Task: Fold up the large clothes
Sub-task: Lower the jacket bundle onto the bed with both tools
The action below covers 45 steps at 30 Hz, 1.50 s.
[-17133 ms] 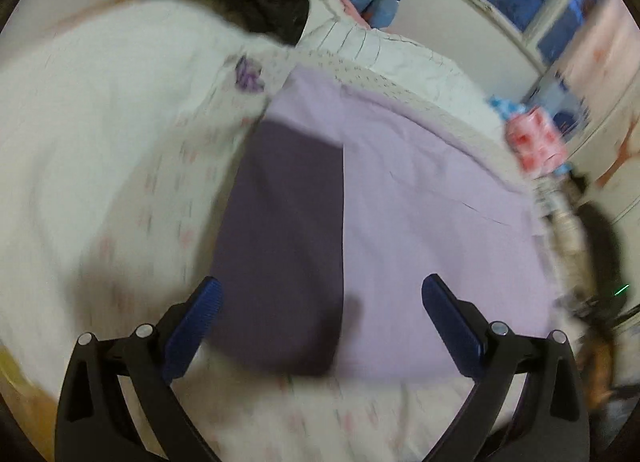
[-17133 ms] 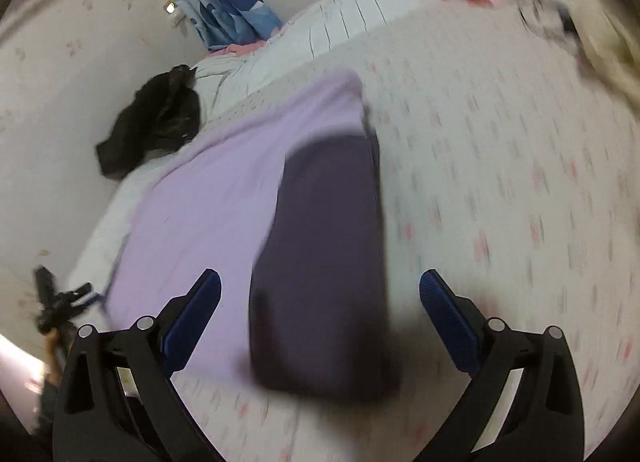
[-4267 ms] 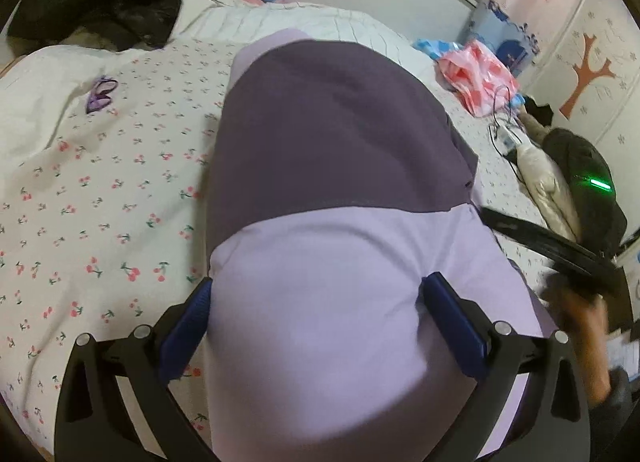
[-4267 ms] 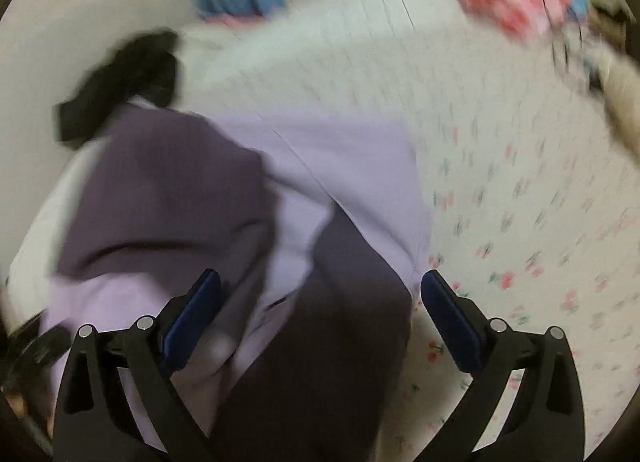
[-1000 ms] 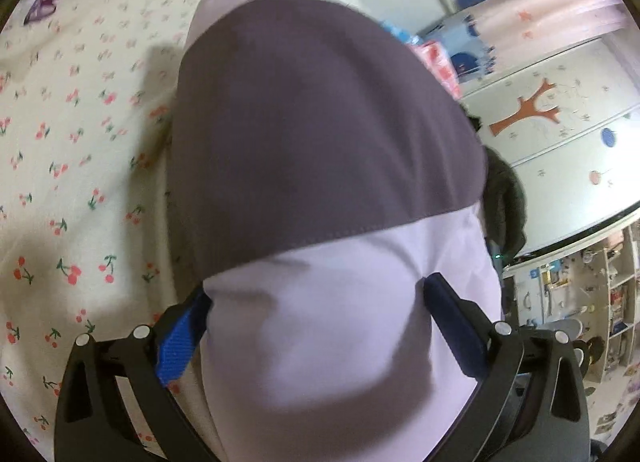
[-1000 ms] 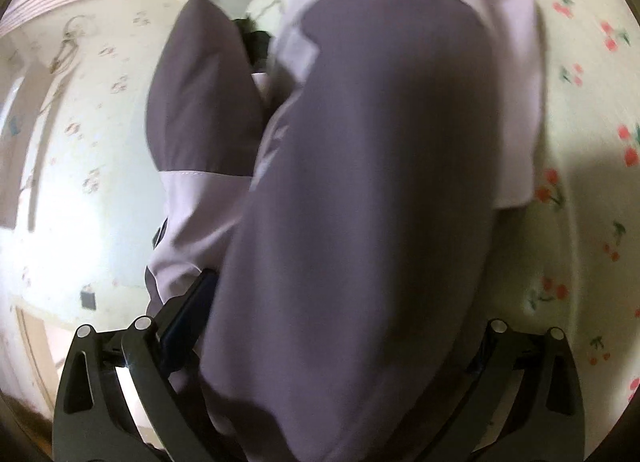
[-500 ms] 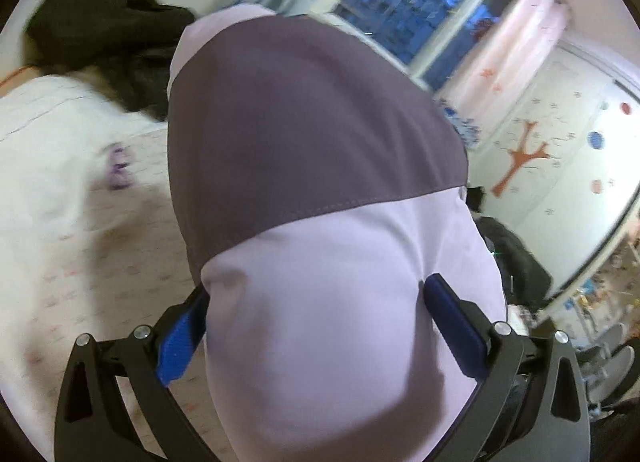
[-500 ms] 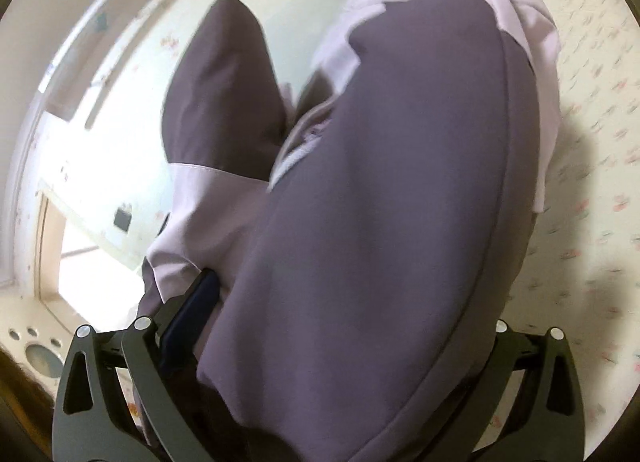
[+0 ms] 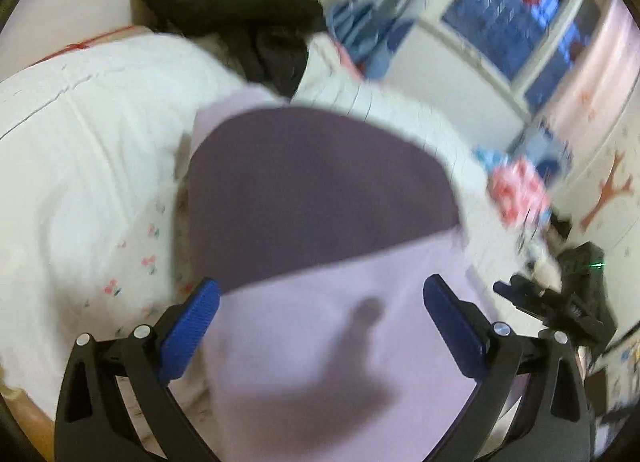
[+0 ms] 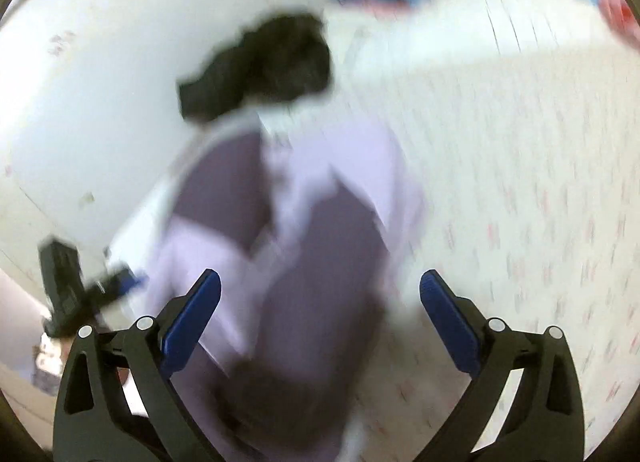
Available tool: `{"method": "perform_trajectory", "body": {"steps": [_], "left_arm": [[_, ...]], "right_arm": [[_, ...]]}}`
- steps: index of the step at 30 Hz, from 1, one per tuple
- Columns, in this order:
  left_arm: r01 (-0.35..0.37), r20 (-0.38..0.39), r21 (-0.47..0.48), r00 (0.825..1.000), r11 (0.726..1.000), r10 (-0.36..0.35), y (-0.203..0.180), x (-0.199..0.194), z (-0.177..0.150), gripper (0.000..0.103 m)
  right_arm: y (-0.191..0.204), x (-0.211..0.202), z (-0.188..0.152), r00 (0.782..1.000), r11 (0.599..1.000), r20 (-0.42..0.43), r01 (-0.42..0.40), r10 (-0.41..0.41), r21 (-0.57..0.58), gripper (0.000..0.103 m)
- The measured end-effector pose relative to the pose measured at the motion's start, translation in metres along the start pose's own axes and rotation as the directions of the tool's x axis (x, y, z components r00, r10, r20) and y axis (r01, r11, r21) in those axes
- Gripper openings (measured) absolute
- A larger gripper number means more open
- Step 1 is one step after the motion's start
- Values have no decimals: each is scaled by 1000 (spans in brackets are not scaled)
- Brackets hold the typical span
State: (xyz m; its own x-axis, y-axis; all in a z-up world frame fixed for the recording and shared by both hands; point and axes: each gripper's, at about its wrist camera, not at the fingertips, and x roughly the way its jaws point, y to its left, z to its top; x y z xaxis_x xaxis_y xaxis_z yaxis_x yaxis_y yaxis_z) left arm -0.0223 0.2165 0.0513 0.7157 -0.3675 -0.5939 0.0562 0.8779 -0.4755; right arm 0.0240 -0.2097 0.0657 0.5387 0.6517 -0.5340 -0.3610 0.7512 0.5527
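A folded lilac and dark purple garment (image 9: 320, 246) lies on the cherry-print bed sheet (image 9: 132, 254). It fills the middle of the left wrist view and lies between and over the jaws of my left gripper (image 9: 320, 310), which stand wide apart. In the blurred right wrist view the same garment (image 10: 304, 262) lies on the sheet (image 10: 520, 182), reaching down between the open jaws of my right gripper (image 10: 320, 302). I cannot tell whether the cloth rests on the fingers or just lies in front of them.
A black garment (image 9: 240, 22) is heaped at the head of the bed, also in the right wrist view (image 10: 264, 62). Blue patterned fabric (image 9: 368, 34) and a pink bundle (image 9: 520, 190) lie near the window wall. The other gripper (image 9: 560, 302) shows at right.
The garment has come down from held up in the air to the bed. Both views swung towards the bed head; the right view is motion-blurred.
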Motion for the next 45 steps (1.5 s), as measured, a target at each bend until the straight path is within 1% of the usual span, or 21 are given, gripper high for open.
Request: {"method": "perform_trajectory", "body": {"steps": [3, 5, 6, 7, 9, 12, 16, 19, 20, 21, 22, 23, 25, 27, 29, 33, 35, 36, 38, 41, 45], "left_arm": [[5, 16, -28, 1000, 1000, -5, -7, 4, -3, 98], [-11, -16, -9, 1000, 1000, 10, -1, 15, -11, 98], [-40, -19, 11, 999, 999, 40, 0, 17, -19, 98], [-61, -28, 38, 998, 997, 62, -5, 17, -25, 98], [-54, -41, 78, 998, 995, 57, -7, 20, -30, 98], [-80, -81, 92, 993, 993, 87, -10, 32, -31, 98], [-113, -98, 67, 988, 991, 119, 1, 40, -27, 98], [-126, -95, -3, 988, 992, 125, 13, 37, -24, 98], [-114, -100, -25, 989, 993, 111, 14, 36, -24, 98], [-110, -103, -30, 989, 994, 106, 16, 35, -25, 98], [-108, -105, -27, 989, 994, 105, 16, 35, -25, 98], [-110, -108, -13, 988, 994, 108, 15, 34, -26, 98], [-130, -121, 29, 984, 991, 133, 7, 37, -29, 98], [-165, -96, 58, 981, 985, 170, -3, 33, -35, 98], [-191, -76, 86, 977, 978, 198, -11, 26, -42, 98], [-265, 31, 181, 964, 947, 264, -34, 3, -50, 98], [-296, 67, 219, 955, 930, 288, -40, -2, -53, 98], [-314, 81, 235, 950, 920, 303, -42, -3, -54, 98], [-337, 92, 260, 941, 905, 324, -45, -3, -54, 98], [-369, 129, 279, 929, 887, 346, -45, -13, -55, 98], [-391, 133, 291, 920, 873, 368, -45, -22, -56, 98]], "right_arm": [[43, 20, 32, 1000, 998, 25, -17, 19, -65, 96], [61, 71, 39, 997, 992, -5, 82, -83, -101, 96], [47, 96, 17, 984, 980, -40, 172, -176, -97, 96], [30, 117, -9, 983, 983, -62, 172, -176, -57, 96], [4, 131, -67, 992, 990, 4, 122, -122, 66, 96], [0, 122, -89, 984, 982, 13, 179, -180, 59, 96], [5, 118, -58, 964, 969, -109, 247, -243, 21, 96], [45, 70, -50, 967, 967, 19, 254, -254, 10, 96], [64, 45, -60, 972, 976, 94, 219, -216, -17, 96], [74, 42, -72, 962, 967, 115, 253, -248, -39, 96], [81, 49, -89, 943, 940, 80, 329, -323, -88, 96], [78, 72, -112, 926, 917, -30, 368, -377, -151, 96], [64, 86, -132, 925, 925, -77, 363, -372, -107, 96], [56, 82, -126, 928, 937, -130, 349, -350, -34, 96], [77, 66, -114, 907, 913, -114, 394, -405, -108, 96], [117, 7, -115, 936, 920, 85, 352, -342, -173, 96], [119, 22, -118, 926, 902, 46, 374, -373, -217, 96], [110, 49, -131, 905, 880, -71, 385, -419, -278, 96], [77, 64, -142, 910, 910, -166, 334, -379, -247, 96], [69, 35, -126, 951, 950, -85, 287, -298, -118, 96], [92, 15, -98, 957, 944, 44, 289, -286, -157, 96]]}}
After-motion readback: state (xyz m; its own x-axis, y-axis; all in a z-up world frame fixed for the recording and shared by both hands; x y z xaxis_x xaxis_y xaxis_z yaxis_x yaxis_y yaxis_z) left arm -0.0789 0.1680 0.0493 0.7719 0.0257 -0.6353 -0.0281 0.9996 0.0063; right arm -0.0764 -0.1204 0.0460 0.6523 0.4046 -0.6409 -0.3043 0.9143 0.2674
